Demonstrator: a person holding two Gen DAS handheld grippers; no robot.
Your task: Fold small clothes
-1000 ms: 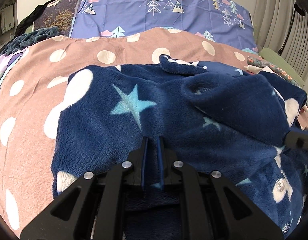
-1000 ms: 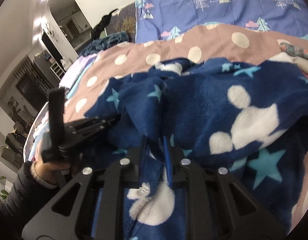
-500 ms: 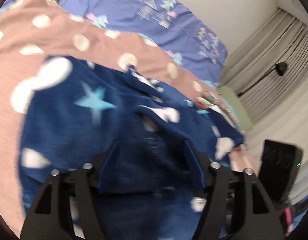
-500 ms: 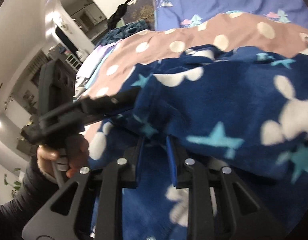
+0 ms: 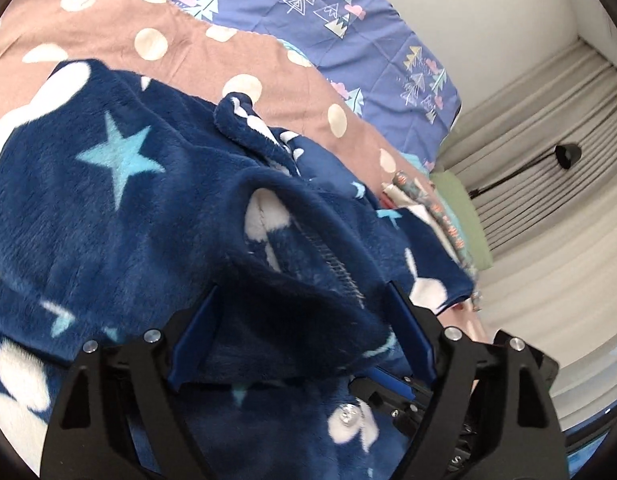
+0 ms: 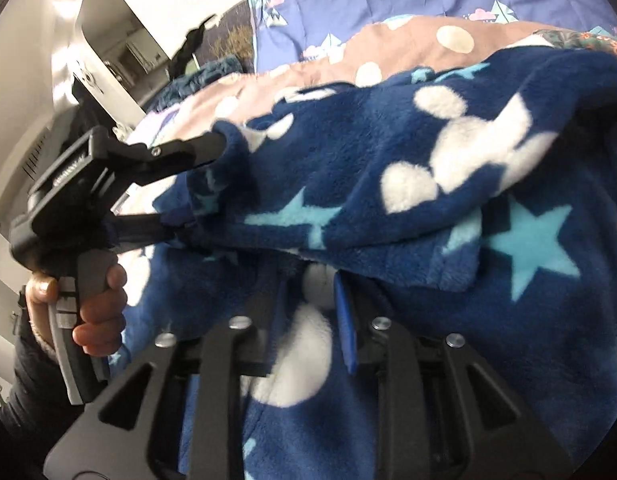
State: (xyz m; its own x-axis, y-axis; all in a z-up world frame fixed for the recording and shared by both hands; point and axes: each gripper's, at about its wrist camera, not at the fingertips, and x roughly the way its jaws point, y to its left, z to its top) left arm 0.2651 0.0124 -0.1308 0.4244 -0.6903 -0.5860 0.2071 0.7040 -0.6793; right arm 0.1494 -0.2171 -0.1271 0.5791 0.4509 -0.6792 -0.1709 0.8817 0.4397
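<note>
A navy fleece garment (image 5: 120, 216) with pale stars and white mouse heads lies on the bed; it also fills the right wrist view (image 6: 388, 168). My left gripper (image 5: 304, 300) is open, its blue fingers wide apart around a raised fold of the fleece. It shows in the right wrist view (image 6: 196, 192) with its jaws spread at the fold's edge. My right gripper (image 6: 308, 280) is shut on the fleece, with cloth pinched between the narrow fingers. Its tips show in the left wrist view (image 5: 392, 390).
The garment lies on a pink blanket with cream dots (image 5: 196, 44) over a blue tree-print sheet (image 5: 348, 32). Patterned folded clothes (image 5: 440, 216) lie at the right. Curtains (image 5: 548, 152) hang beyond the bed. A doorway (image 6: 120, 48) is at the left.
My left gripper has opened from shut and now straddles a fold of the fleece. Both views have swung and the right gripper has lifted the cloth while staying shut on it.
</note>
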